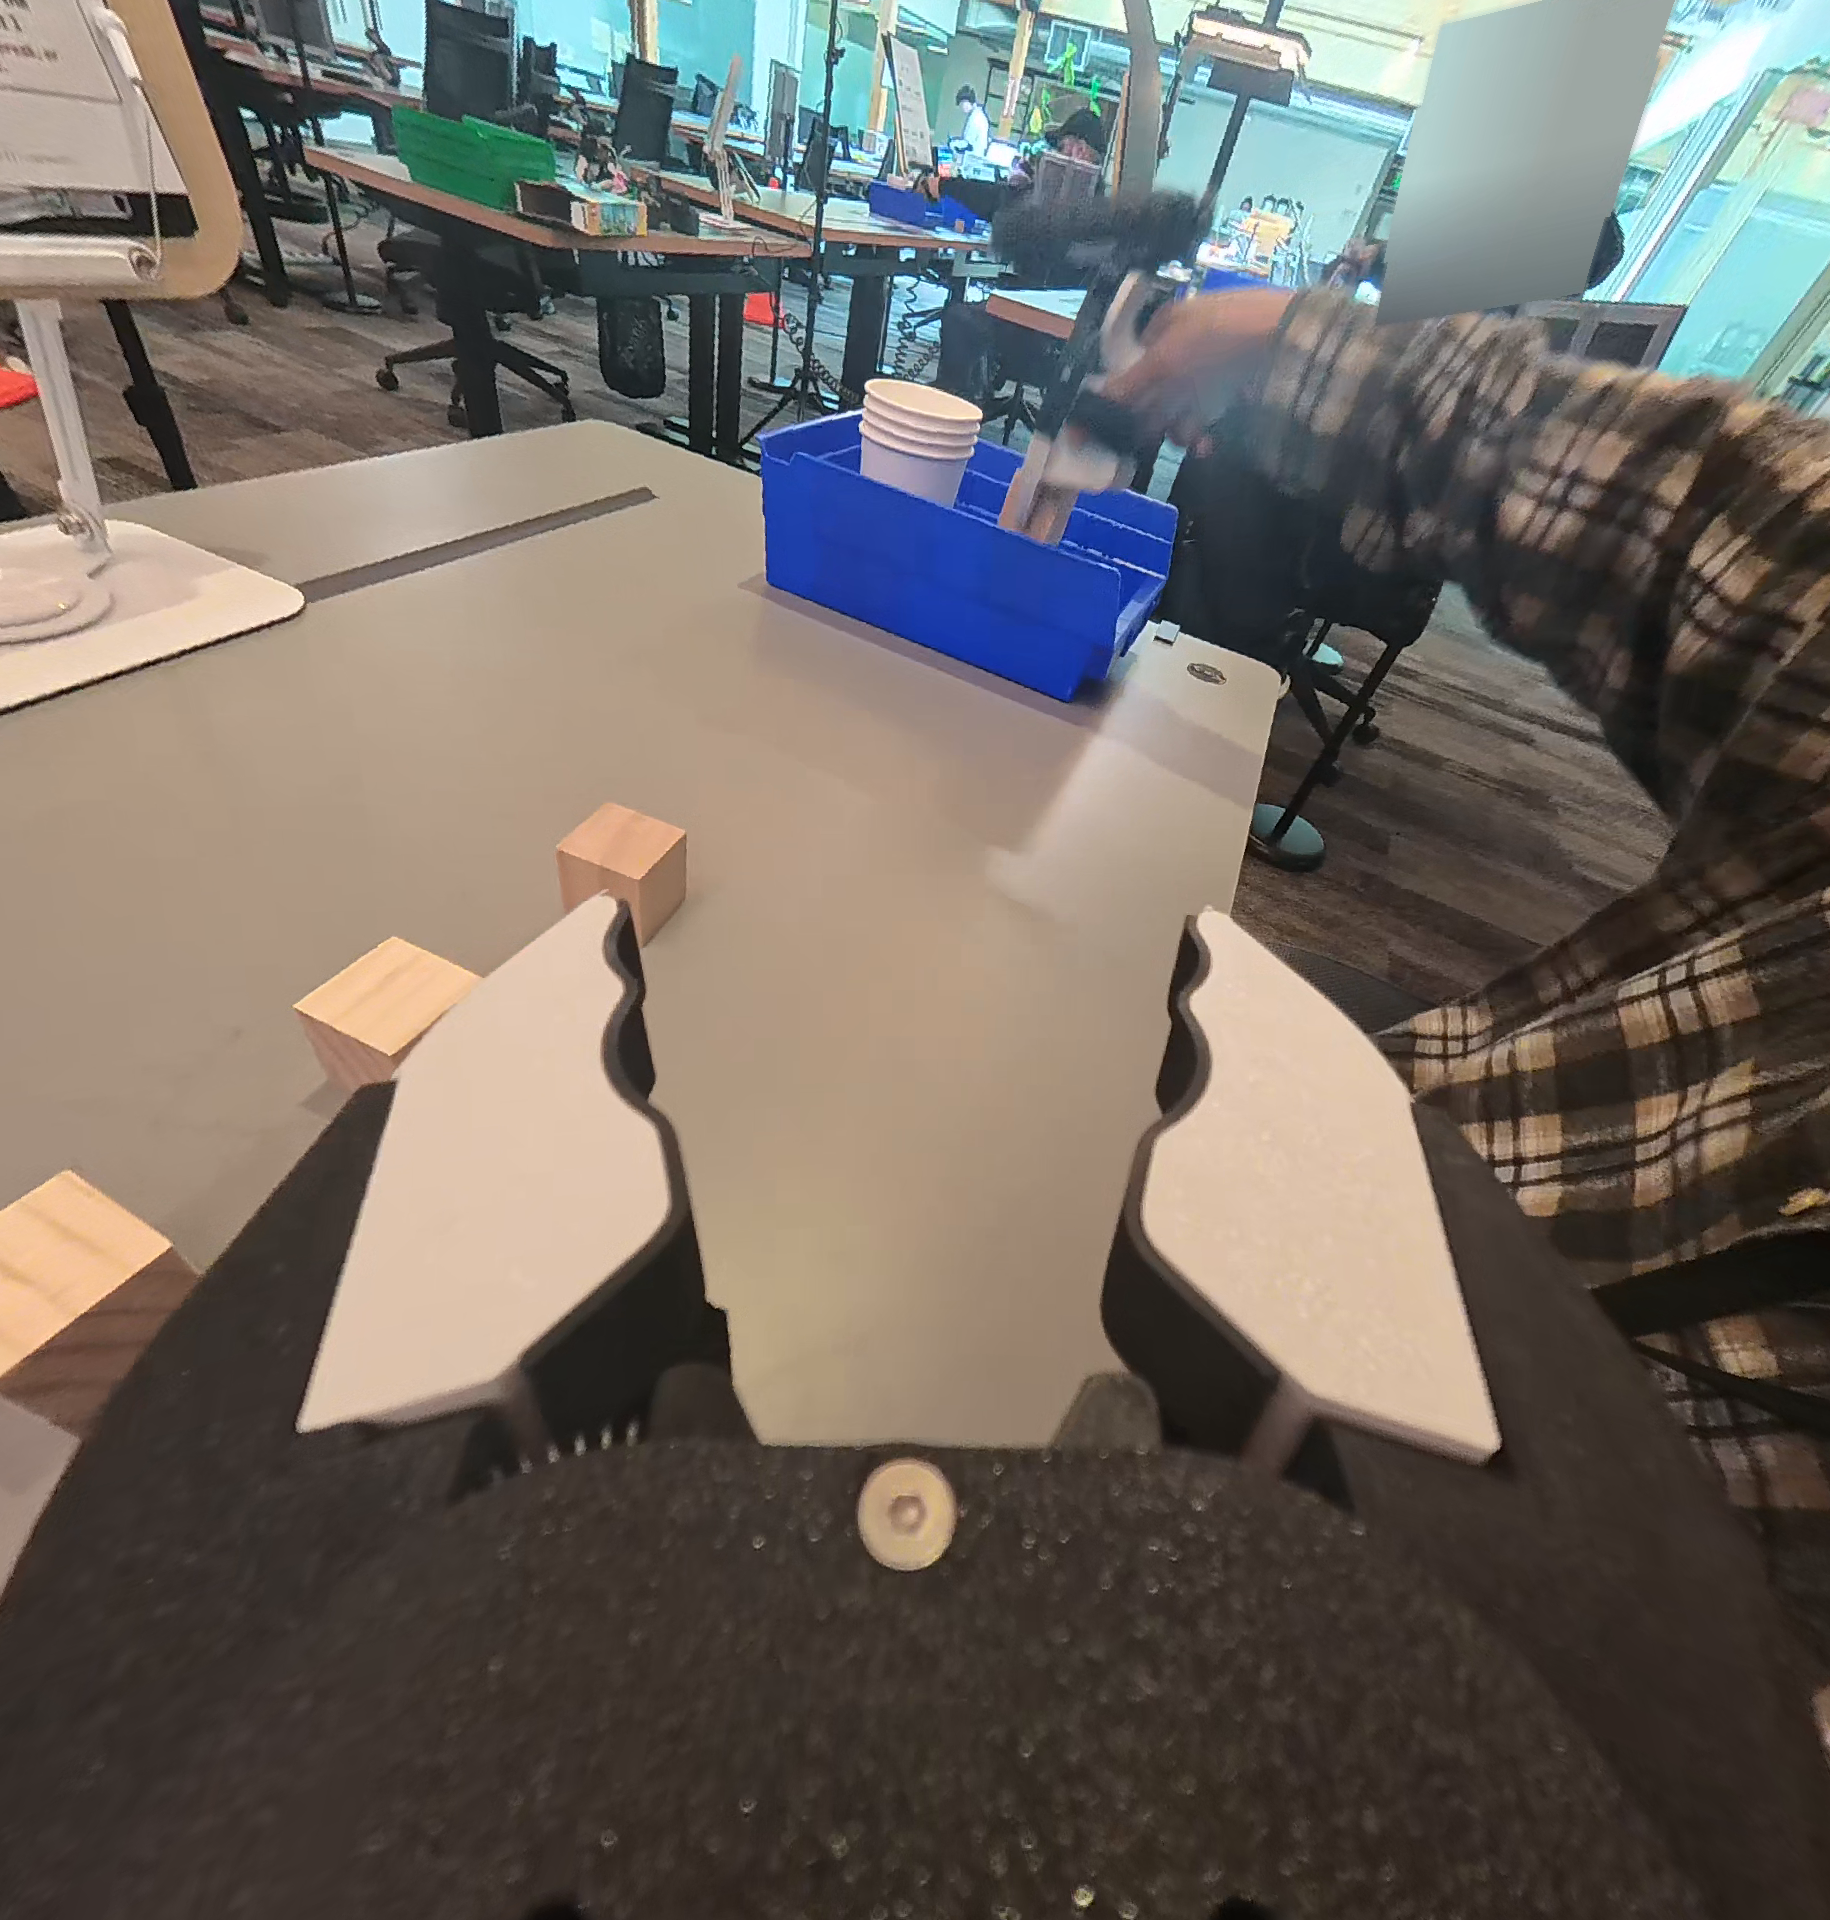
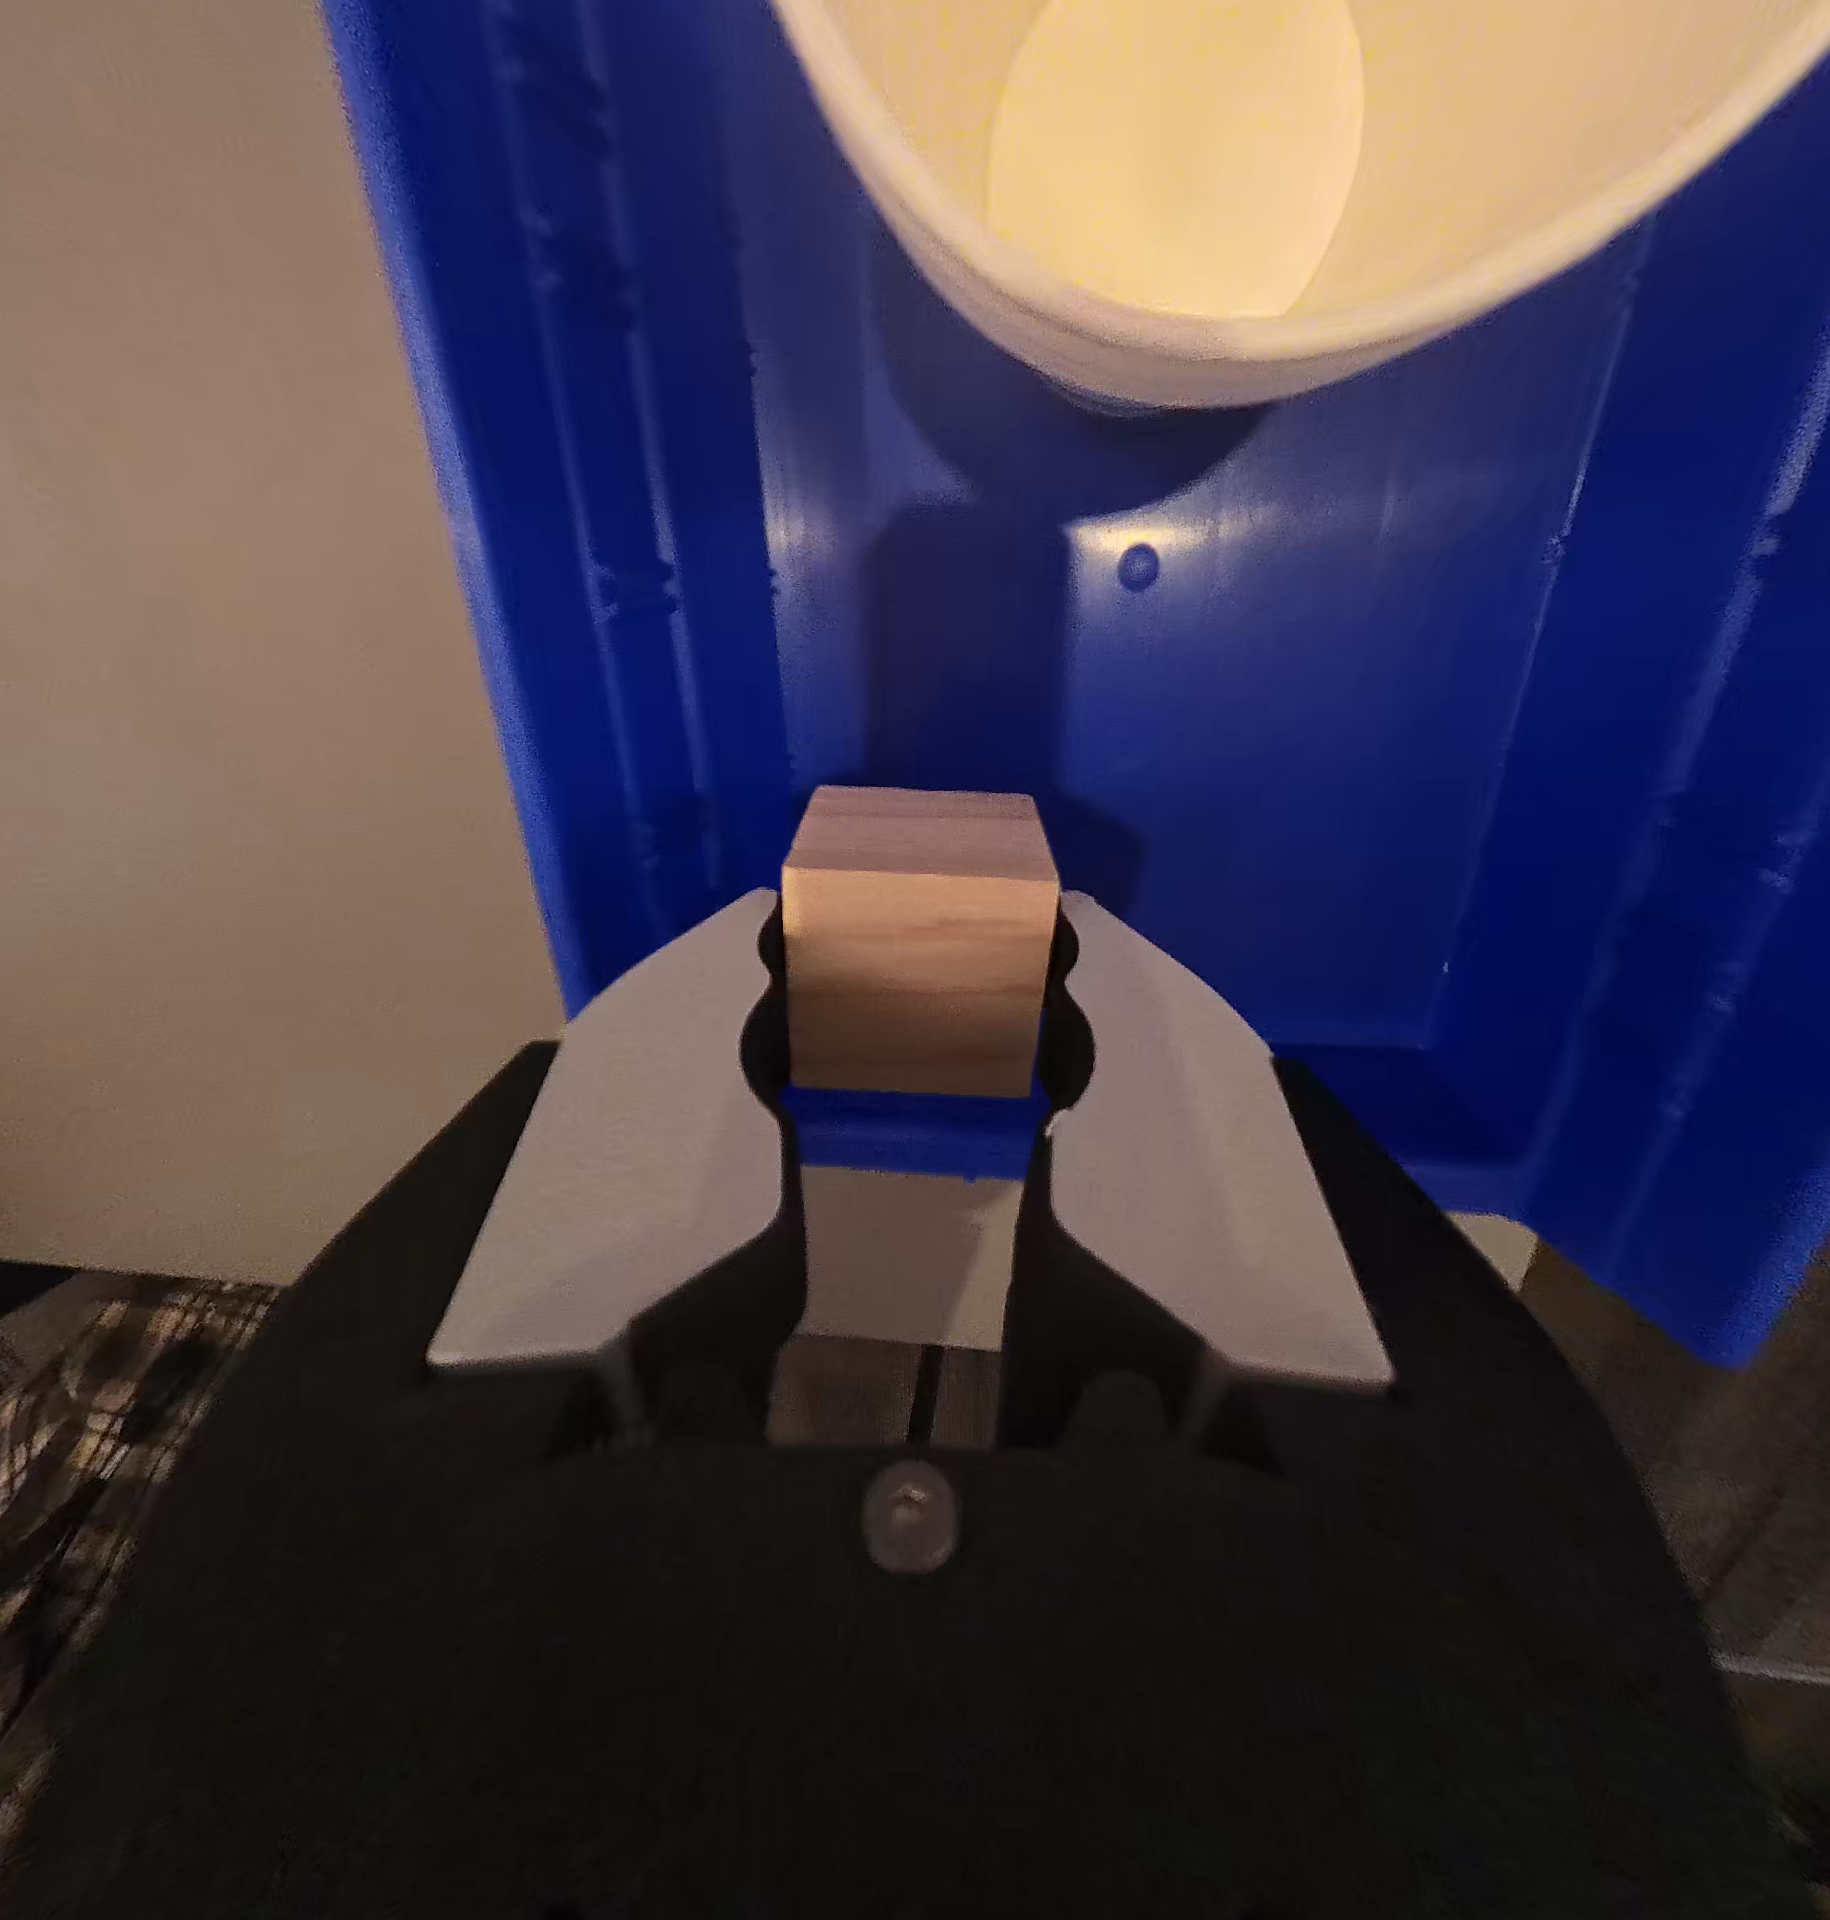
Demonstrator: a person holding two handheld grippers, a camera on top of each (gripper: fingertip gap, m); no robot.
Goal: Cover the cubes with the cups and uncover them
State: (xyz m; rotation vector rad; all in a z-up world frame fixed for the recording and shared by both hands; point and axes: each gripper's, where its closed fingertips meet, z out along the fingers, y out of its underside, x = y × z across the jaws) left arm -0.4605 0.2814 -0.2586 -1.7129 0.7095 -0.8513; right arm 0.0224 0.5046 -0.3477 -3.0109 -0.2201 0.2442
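Right tongs [image 2: 911, 997] clamp a wooden cube [image 2: 911, 977] inside the blue bin [image 2: 1306, 831]; left tongs [image 1: 906, 987] gape apart, empty, above the counter [image 1: 578, 727].

Open office, desks [image 1: 620, 223], dark chairs [image 1: 464, 312]

The left tool [image 1: 906, 935] hangs above the grey table [image 1: 475, 707] with its fingers spread wide and nothing between them. Three wooden cubes [image 1: 622, 868] lie to its left. Ahead stands a blue bin [image 1: 942, 592] holding stacked cups [image 1: 916, 436], where the right tool [image 1: 1041, 509] reaches in, blurred.
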